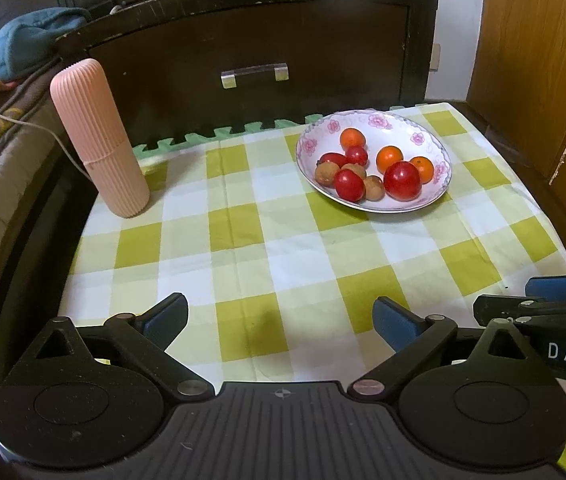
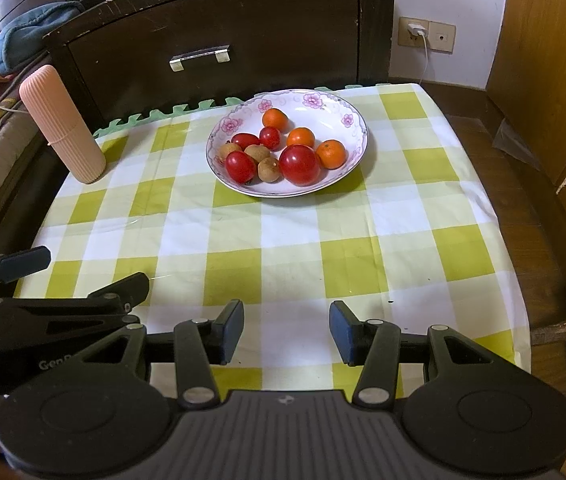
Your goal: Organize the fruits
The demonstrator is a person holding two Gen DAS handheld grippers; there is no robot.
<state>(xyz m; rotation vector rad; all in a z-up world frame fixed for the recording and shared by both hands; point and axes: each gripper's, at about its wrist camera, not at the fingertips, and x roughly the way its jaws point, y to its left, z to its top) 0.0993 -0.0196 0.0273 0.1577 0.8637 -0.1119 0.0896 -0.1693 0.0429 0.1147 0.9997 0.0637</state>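
Fruit sits together in one floral-rimmed white bowl (image 2: 357,126) on the far half of the bench, on a green-and-white checked cloth (image 2: 283,248). Contents: three small oranges, the rightmost orange (image 2: 331,154) near the right wall; four red tomatoes, the large tomato (image 2: 299,165) at front centre, touching or just beside that orange; three brown longans, one longan (image 2: 269,170) at the front between two tomatoes.

Left gripper (image 1: 281,320): jaws spread wide, nothing between them, low over the near edge of the cloth, well apart from the bowl (image 1: 441,148). Right gripper (image 2: 287,330): jaws likewise parted and holding nothing, also at the near edge, pointed toward the bowl. Each gripper shows at the edge of the other's view, side by side.

Pink ribbed cylinder (image 1: 99,136) stands upright at the far-left corner of the cloth, apart from the bowl. Dark wooden cabinet (image 2: 243,20) with a metal handle (image 2: 199,58) stands directly behind the bench. Green foam mat edge (image 1: 219,136) shows along the far side under the cloth.
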